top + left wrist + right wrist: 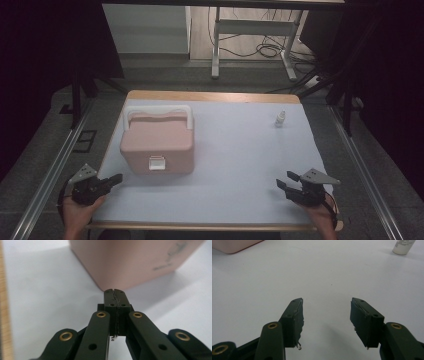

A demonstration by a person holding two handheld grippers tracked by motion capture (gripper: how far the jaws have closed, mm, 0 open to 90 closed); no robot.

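Note:
A pink box (158, 142) with a white handle and a white front latch sits on the left half of the white table (240, 150). A small white bottle (280, 119) stands upright at the far right. My left gripper (118, 179) rests near the front left corner, just short of the box's front left corner, its jaws pressed together with nothing between them. In the left gripper view the shut gripper (114, 291) points at the pink box (130, 260). My right gripper (286, 181) is at the front right, open and empty; in its own view the right gripper (326, 301) faces bare table, the bottle (403, 246) far off.
The table's wooden edge (210, 96) shows at the back. Metal rails (50, 175) run along both sides of the table. A white desk frame with cables (260, 45) stands beyond it on the floor.

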